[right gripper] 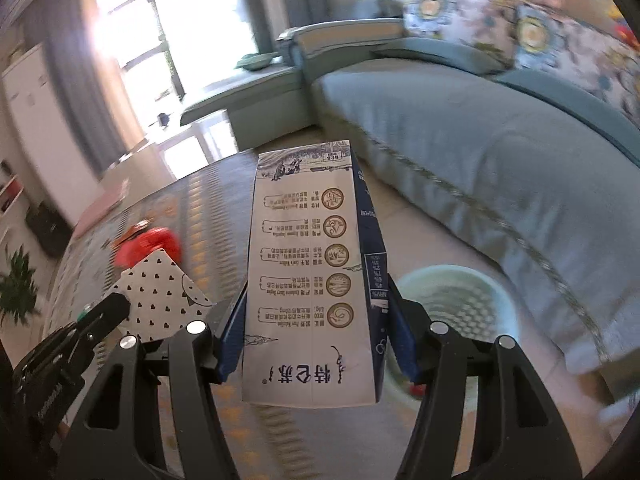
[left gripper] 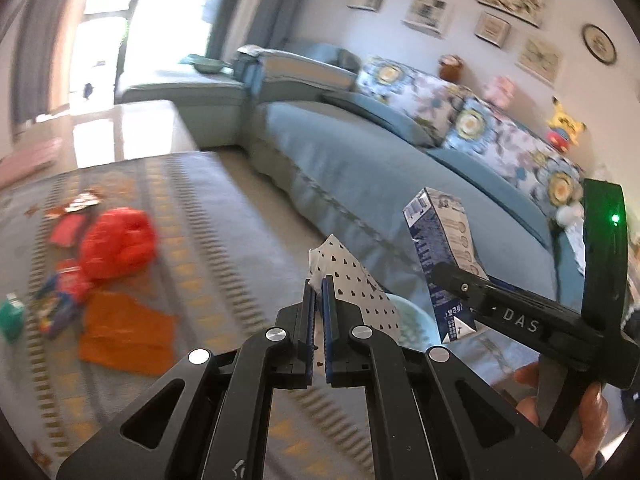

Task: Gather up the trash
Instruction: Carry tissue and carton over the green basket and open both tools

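Right hand-held gripper point(right gripper: 316, 344) is clamping the milk carton point(right gripper: 312, 280), left hand-held gripper point(left gripper: 319, 320) is pinching heart-print paper point(left gripper: 356, 284), both probably heading for the pale bin point(right gripper: 460, 292).

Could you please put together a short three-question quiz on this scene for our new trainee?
1. True or false: the right gripper is empty.
2. What does the left gripper pinch?
A. an orange cloth
B. a white paper with small black hearts
C. a red bag
3. Fill in: the pale green wastebasket stands on the floor between the rug and the ____.

Key
1. False: its pads are clamped on a blue and white milk carton.
2. B: the heart-print paper sits between the closed pads; the orange cloth and red bag lie on the rug.
3. Sofa.
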`<state>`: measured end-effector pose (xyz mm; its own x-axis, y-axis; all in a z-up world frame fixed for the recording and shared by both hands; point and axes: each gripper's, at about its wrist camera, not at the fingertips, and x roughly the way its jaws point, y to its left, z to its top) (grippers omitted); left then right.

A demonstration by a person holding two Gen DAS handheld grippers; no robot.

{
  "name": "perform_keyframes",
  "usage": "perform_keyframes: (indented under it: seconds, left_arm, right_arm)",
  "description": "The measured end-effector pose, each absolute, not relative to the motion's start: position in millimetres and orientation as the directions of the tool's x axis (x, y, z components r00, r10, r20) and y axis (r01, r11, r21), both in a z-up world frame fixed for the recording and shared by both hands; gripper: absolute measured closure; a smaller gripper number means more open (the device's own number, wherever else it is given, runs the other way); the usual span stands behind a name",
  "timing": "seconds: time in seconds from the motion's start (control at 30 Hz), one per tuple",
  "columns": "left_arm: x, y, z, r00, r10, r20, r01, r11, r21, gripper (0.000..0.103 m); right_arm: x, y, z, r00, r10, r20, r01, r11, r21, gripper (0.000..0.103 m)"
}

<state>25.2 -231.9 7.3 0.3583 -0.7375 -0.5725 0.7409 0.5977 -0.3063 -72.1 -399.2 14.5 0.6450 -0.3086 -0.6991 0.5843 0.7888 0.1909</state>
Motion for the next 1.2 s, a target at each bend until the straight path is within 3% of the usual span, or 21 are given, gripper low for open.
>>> perform_keyframes:
  seconds: [0.33, 0.63, 0.67, 0.7, 0.73, 0.8, 1.2]
  left_arm:
    - [17.0, -332.6, -47.3, 0.169, -0.759, -0.629, 0.768, 0.502, -0.398, 0.101]
    - [15.4, -383.3, -89.2, 0.131, -0.719, -0.683, 0.797, 0.486, -0.358, 0.098]
    - [14.8, -386.7, -91.0, 0.124, -0.719, -0.684, 0.801, 0.48, -0.359, 0.096]
    - [14.0, -391.2, -95.4, 0.125, -0.709, -0.694, 0.808, 0.479, -0.344, 0.082]
    - [13.5, -393.7, -97.4, 0.132, -0.701, -0.701, 0.81, 0.484, -0.331, 0.059]
    - [11.3, -393.4, -99.0, 0.153, -0.699, -0.699, 0.814, 0.491, -0.312, 0.048]
    - [8.4, -371.1, -87.3, 0.177, -0.709, -0.683, 0.834, 0.476, -0.279, 0.049]
  right_arm:
    - [-140.5, -494.4, -41.4, 0.515, -0.37, -0.773, 0.758, 0.618, 0.209, 0.045]
    - [-148.4, -522.4, -104.5, 0.436, -0.332, -0.837, 0.812, 0.546, 0.206, 0.045]
    - [-148.4, -523.8, -108.6, 0.43, -0.33, -0.841, 0.816, 0.541, 0.205, 0.045]
    - [-148.7, -524.2, -109.9, 0.426, -0.329, -0.843, 0.819, 0.537, 0.204, 0.045]
    - [-148.0, -526.2, -112.8, 0.421, -0.325, -0.847, 0.821, 0.533, 0.203, 0.044]
    - [-147.4, -530.8, -120.4, 0.411, -0.312, -0.857, 0.827, 0.524, 0.206, 0.044]
    - [-145.5, -525.2, -132.8, 0.409, -0.291, -0.865, 0.821, 0.53, 0.21, 0.043]
